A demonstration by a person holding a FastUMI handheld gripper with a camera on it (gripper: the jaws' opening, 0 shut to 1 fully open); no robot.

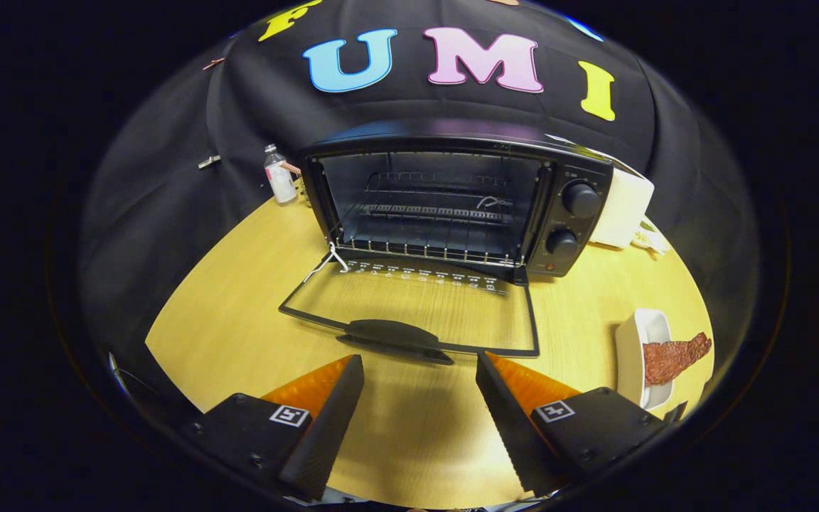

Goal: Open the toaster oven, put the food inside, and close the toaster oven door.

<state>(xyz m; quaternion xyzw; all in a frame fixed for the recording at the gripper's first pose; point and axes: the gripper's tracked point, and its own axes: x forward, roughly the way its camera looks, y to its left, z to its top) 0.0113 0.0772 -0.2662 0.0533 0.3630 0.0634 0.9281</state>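
My gripper [420,363] is closest to cam: fingers spread wide apart, nothing between them, just bare table [409,434] under the gap. Just ahead of the tips is the door [416,306] of the toaster oven [452,203], dropped flat onto the table w/ its handle [394,334] nearest me, slightly toward my left finger. Oven body stands beyond the door, wide open, wire rack [431,212] visible inside, two knobs [571,219] on its right panel. Food [674,358], a reddish-brown piece, lies in a white dish [635,341] off to the right of my right finger, one end hanging over the dish rim, well apart from the oven. Small bottle [279,174] stands left of the oven by the back wall; white box [623,206] just right of the oven.
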